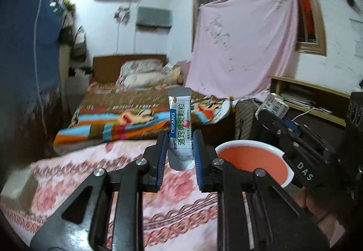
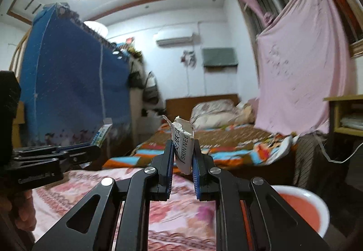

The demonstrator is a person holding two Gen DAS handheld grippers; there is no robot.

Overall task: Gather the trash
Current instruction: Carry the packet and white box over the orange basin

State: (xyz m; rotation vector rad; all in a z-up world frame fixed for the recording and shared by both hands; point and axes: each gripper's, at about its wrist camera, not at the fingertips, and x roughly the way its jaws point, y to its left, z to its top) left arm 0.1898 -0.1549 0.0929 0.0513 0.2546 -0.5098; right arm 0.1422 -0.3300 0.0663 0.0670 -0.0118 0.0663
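My left gripper (image 1: 179,137) is shut on a silver and white medicine sachet (image 1: 180,119) with blue "DIKANG" print, held upright above the pink patterned cloth (image 1: 90,174). My right gripper (image 2: 183,149) is shut on a torn white paper packet (image 2: 183,144) printed "SKIN NEE", also upright. An orange basin with a white rim (image 1: 251,160) stands on the right of the cloth; it also shows in the right wrist view (image 2: 301,208). Each gripper shows in the other's view: the right one (image 1: 276,112) beside the basin, the left one (image 2: 95,144) at the left with its sachet (image 2: 102,134).
A bed with a colourful blanket (image 1: 127,115) lies ahead. A blue fabric wardrobe (image 2: 68,92) stands at the left. A pink sheet (image 1: 245,47) hangs by the window. A wooden shelf (image 1: 313,101) is at the right. A pale block (image 1: 17,185) lies on the cloth's left edge.
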